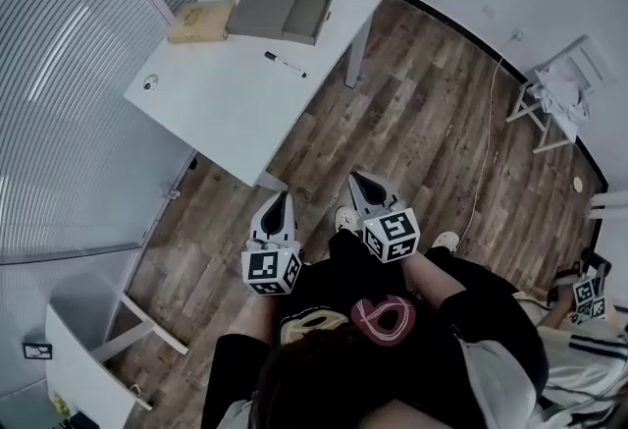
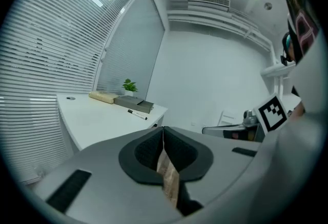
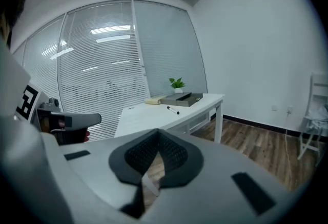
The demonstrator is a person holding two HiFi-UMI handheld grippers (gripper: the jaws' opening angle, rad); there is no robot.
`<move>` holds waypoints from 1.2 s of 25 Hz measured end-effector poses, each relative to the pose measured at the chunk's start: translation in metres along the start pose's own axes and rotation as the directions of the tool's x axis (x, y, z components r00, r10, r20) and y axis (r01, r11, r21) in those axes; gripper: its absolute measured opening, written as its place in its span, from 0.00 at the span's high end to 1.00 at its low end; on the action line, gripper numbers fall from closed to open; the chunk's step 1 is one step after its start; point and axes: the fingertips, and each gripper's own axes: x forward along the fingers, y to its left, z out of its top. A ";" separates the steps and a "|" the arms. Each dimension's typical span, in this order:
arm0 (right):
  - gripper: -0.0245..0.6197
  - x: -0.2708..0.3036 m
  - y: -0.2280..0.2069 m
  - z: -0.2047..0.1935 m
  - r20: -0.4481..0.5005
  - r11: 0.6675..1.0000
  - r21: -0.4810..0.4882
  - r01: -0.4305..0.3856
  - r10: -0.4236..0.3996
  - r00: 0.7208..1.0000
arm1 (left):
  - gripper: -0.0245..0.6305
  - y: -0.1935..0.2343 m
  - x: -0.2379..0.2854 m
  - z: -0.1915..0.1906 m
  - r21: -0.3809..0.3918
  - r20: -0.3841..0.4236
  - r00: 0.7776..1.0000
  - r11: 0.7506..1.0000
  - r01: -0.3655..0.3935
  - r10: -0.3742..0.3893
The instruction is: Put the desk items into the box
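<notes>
Standing on wood floor (image 1: 422, 123) — white desk (image 1: 226, 98).

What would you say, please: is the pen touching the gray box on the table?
Apart. The head view shows bare white table between the pen and the box.

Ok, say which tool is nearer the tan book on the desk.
Left. The left tool is just off the near corner of the desk, opposite the tan book; the right tool hangs farther right, over the floor.
</notes>
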 end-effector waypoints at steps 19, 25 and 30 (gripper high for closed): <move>0.95 0.038 -0.091 0.031 -0.022 0.996 -0.026 -0.083 0.082 0.996 | 0.93 -0.005 0.085 0.019 -0.059 0.054 0.985 0.985 -0.161 0.164; 0.95 0.055 -0.095 0.031 -0.039 0.997 0.001 -0.082 0.082 0.996 | 0.93 0.008 0.091 0.017 -0.067 0.031 0.983 0.982 -0.177 0.180; 0.95 0.076 -0.093 0.031 -0.066 0.997 0.003 -0.083 0.083 0.994 | 0.93 0.031 0.109 0.024 -0.068 0.027 0.983 0.982 -0.179 0.181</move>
